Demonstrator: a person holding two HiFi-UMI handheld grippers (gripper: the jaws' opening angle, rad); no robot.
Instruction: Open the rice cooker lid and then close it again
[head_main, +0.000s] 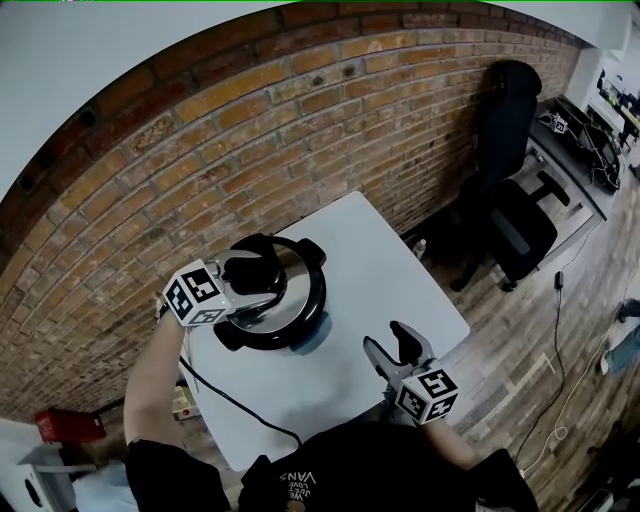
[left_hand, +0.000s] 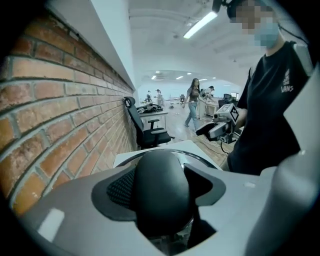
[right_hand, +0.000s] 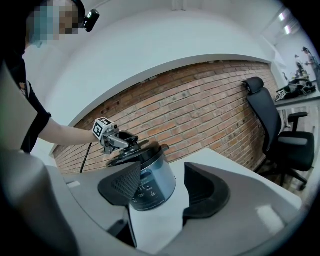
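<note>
The rice cooker (head_main: 290, 300) is a steel pot with a black rim, standing at the back left of the white table (head_main: 385, 255). My left gripper (head_main: 252, 288) is shut on the black lid handle (head_main: 252, 268), which fills the space between its jaws as a dark knob (left_hand: 162, 195). In the right gripper view the lid (right_hand: 137, 150) lies on the cooker (right_hand: 150, 182), a little tilted; I cannot tell whether there is a gap. My right gripper (head_main: 392, 345) is open and holds nothing, near the table's front right, pointed at the cooker from a short distance.
A brick wall (head_main: 250, 130) runs close behind the table. A black power cord (head_main: 235, 402) trails from the cooker over the front edge. A black office chair (head_main: 510, 215) stands to the right, a red box (head_main: 68, 425) on the floor at left. People (left_hand: 192, 102) walk far behind.
</note>
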